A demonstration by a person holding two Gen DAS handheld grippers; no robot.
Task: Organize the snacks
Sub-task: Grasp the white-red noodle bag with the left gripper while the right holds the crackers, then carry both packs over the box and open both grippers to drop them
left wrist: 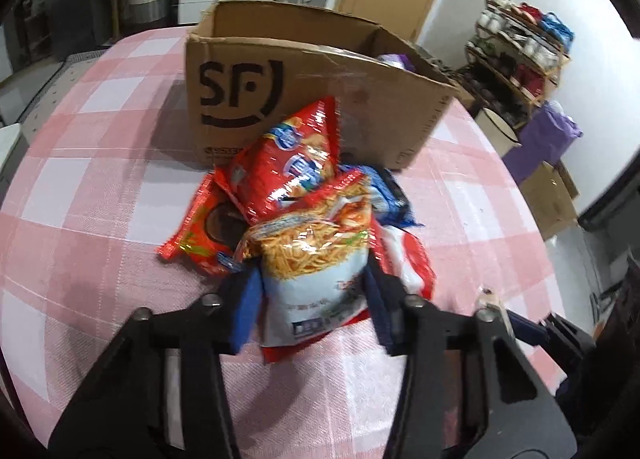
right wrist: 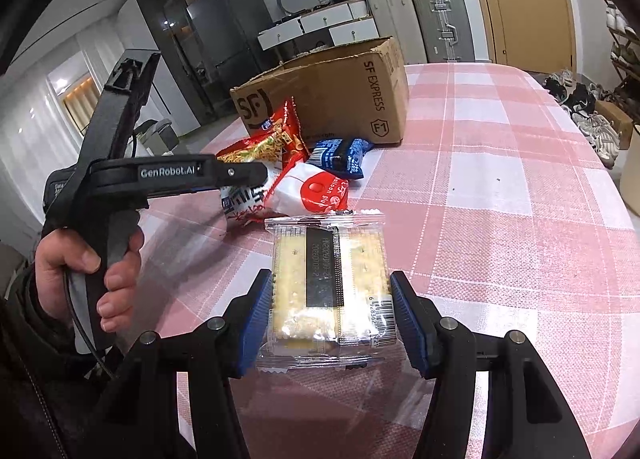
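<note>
A pile of snack packets lies on the pink checked tablecloth (left wrist: pixel 100 179) in front of an open cardboard box (left wrist: pixel 320 99) marked SF. My left gripper (left wrist: pixel 312 299) is shut on a white bag of fried noodle sticks (left wrist: pixel 312 251) at the near side of the pile. Behind that bag lean a red chip bag (left wrist: pixel 288 167) and a red cookie packet (left wrist: pixel 200 227). In the right wrist view my right gripper (right wrist: pixel 334 319) is shut on a clear cracker packet (right wrist: pixel 324 259), with blue pads pressing both sides. The left gripper (right wrist: pixel 248 175), held by a hand (right wrist: pixel 80 271), reaches into the pile there.
A blue packet (right wrist: pixel 340 155) and a white-and-red packet (right wrist: pixel 316 191) lie beside the box (right wrist: pixel 340 99). Something purple (left wrist: pixel 394 59) shows inside the box. Suitcases (right wrist: pixel 436 23) and drawers stand behind the table, a shoe rack (left wrist: pixel 520 59) to its right.
</note>
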